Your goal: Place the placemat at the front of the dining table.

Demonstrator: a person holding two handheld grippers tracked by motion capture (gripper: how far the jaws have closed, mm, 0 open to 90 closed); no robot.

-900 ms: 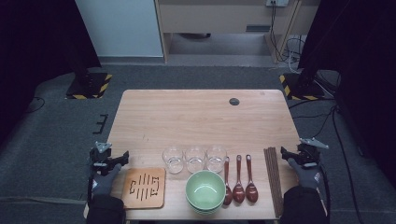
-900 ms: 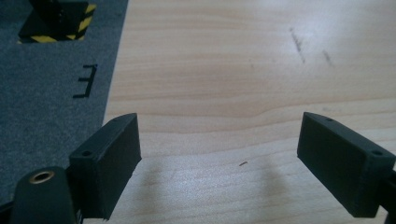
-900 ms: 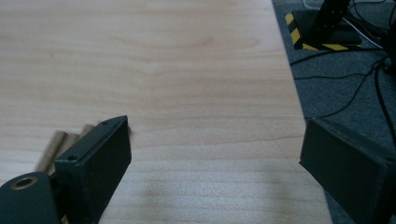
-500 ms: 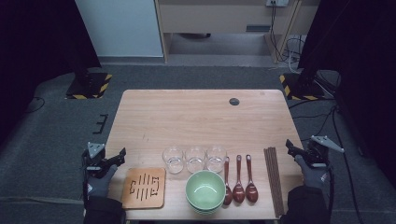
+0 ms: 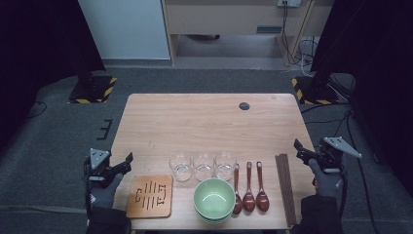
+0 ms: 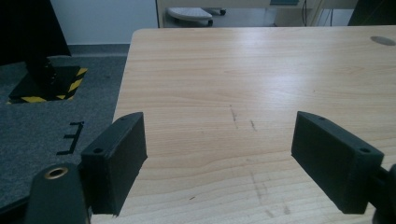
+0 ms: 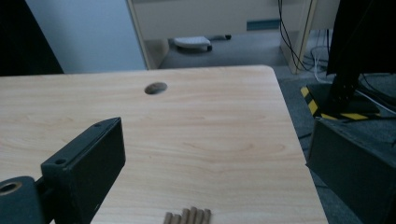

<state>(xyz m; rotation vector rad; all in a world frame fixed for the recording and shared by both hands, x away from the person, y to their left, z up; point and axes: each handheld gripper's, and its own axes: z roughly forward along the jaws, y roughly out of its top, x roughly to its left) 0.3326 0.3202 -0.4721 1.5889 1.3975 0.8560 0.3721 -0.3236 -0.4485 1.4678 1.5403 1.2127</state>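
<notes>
My left gripper (image 5: 122, 165) hovers just off the table's left edge, beside a wooden trivet (image 5: 150, 196). In the left gripper view its jaws (image 6: 219, 140) stand wide open over bare tabletop with nothing between them. My right gripper (image 5: 301, 151) hangs at the right edge, near a bundle of dark chopsticks (image 5: 285, 187). Its jaws (image 7: 215, 149) are open too, and the chopstick tips (image 7: 187, 215) lie below them. Along the front sit three clear glasses (image 5: 203, 165), a green bowl (image 5: 214, 199) and three brown spoons (image 5: 249, 187).
The wooden table (image 5: 204, 126) has a round cable hole (image 5: 244, 106) near its far right, which the right gripper view (image 7: 156, 87) also catches. Grey carpet surrounds the table. Black stand bases with yellow stripes (image 5: 92, 87) sit on the floor at both far corners.
Both hands have drifted slightly outward from the table's sides. The tableware has not moved.
</notes>
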